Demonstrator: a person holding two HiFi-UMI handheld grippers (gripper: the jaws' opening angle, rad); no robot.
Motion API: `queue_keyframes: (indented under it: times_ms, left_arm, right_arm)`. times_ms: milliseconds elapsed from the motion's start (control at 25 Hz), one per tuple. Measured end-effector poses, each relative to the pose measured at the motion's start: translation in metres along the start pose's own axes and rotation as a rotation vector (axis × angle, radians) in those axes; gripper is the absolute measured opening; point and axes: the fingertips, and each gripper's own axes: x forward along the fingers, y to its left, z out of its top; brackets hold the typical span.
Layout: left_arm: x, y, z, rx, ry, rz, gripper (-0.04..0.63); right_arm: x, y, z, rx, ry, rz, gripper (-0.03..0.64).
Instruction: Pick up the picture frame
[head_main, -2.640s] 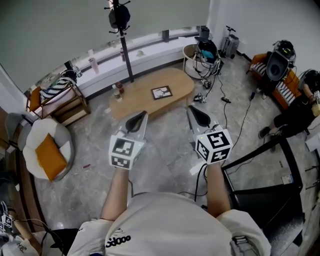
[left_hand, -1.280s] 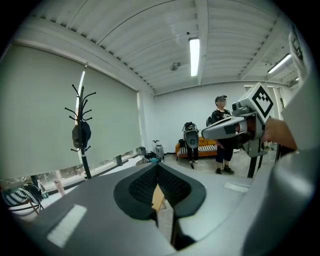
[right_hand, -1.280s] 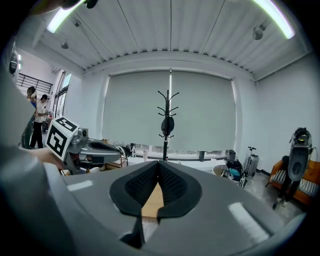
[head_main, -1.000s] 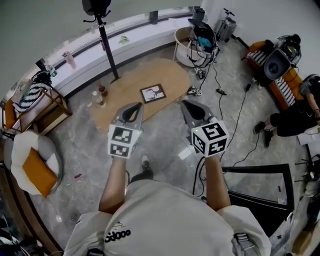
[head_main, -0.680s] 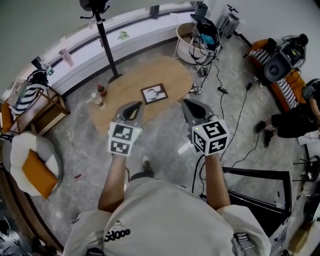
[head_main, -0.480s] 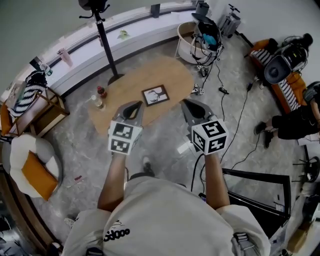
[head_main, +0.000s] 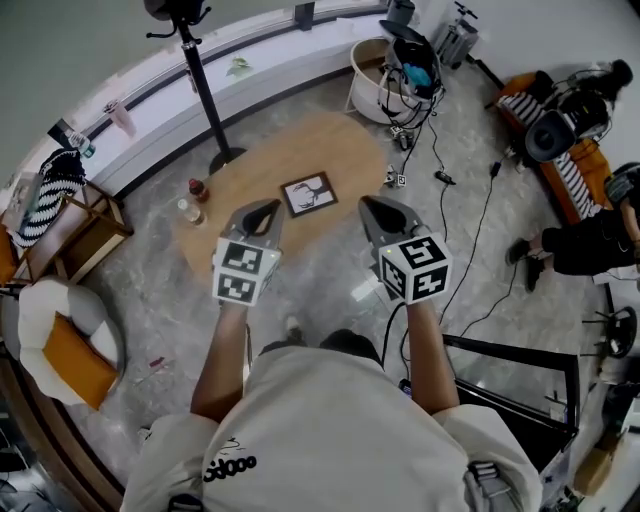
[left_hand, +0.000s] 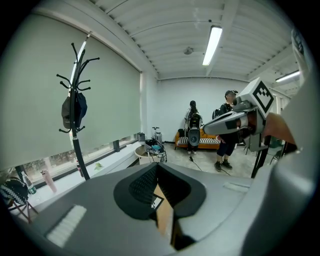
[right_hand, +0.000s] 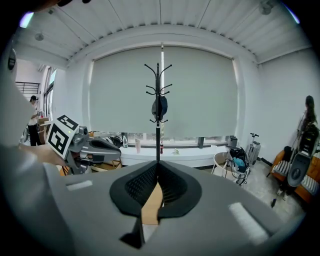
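Note:
The picture frame (head_main: 308, 194), dark-edged with a pale print, lies flat on the oval wooden table (head_main: 260, 170). My left gripper (head_main: 263, 208) hangs shut over the table's near edge, just left of the frame and apart from it. The right gripper (head_main: 372, 206) is shut too, held over the floor off the table's right end. Neither holds anything. In the left gripper view a corner of the frame (left_hand: 156, 202) shows through the slit between the shut jaws. In the right gripper view only a strip of the tabletop (right_hand: 150, 205) shows there.
Two small bottles (head_main: 190, 200) stand on the table's left part. A black coat stand (head_main: 190, 60) rises behind it. A round side table with cables (head_main: 400, 70) is at the back right, a cushioned chair (head_main: 50, 335) at the left, and a person (head_main: 590, 235) sits at the right.
Both grippers have come closer to the table, and the frame now lies nearer, between their tips. The jaws stayed shut.

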Motion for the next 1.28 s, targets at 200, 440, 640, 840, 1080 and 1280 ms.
queue_keyframes:
  times_ms: [200,440,640,840,1080,1280]
  left_arm:
    - [0.019,0.010,-0.006,-0.013,0.026,-0.001,0.011]
    - [0.061,0.028,-0.013,-0.037,0.055,0.018,0.011]
    - [0.115,0.052,-0.014,-0.060,0.098,0.038,0.011]
    - [0.166,0.083,-0.024,-0.109,0.132,0.050,0.011]
    - [0.219,0.112,-0.069,-0.185,0.227,0.091,0.012]
    - [0.255,0.137,-0.120,-0.220,0.317,0.148,0.023]
  right_arm:
    - [0.021,-0.016,-0.002,0.003,0.021,0.003,0.003]
    - [0.071,-0.048,-0.011,0.002,0.064,0.047,0.005]
    - [0.120,-0.091,-0.010,0.008,0.082,0.068,0.005]
    - [0.175,-0.125,-0.018,0.036,0.121,0.088,0.005]
    - [0.237,-0.159,-0.054,0.065,0.214,0.132,0.005]
    - [0.289,-0.180,-0.099,0.107,0.311,0.175,0.009]
